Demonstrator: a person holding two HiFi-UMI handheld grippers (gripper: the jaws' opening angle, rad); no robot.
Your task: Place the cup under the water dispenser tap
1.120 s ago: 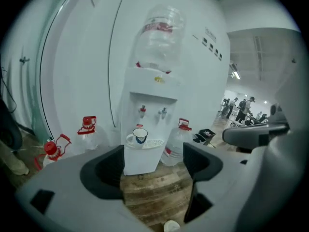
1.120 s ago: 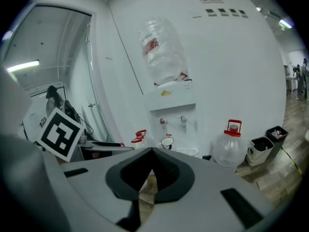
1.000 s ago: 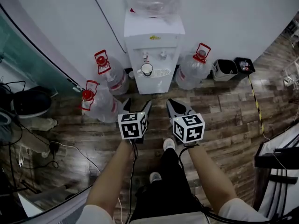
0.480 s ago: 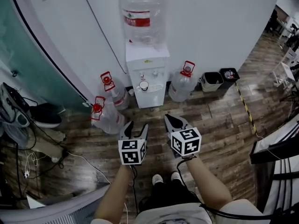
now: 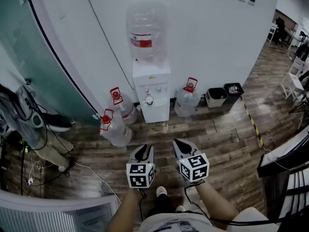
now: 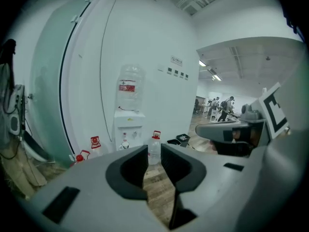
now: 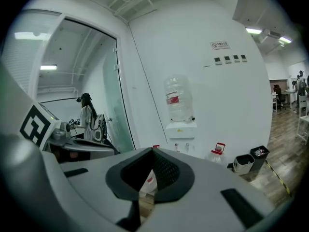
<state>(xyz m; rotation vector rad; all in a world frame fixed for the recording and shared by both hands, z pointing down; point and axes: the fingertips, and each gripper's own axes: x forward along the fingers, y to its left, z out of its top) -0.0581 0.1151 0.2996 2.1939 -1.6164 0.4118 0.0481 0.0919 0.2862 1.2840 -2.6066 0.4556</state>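
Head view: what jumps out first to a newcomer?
The white dispenser against the wall at centre, a big bottle on top and a cup below its taps. Red-capped jugs stand on the floor either side; low in frame are the left tool, jaws closing on nothing, and the right tool.

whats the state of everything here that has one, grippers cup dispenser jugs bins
left gripper: jaws closing, narrow gap, nothing between
right gripper: shut, empty
water dispenser: upright against the wall
bottle: mounted neck down on the dispenser
cup: upright in the dispenser, below the taps
floor jugs: three, upright, red caps on
bins: two, open-topped
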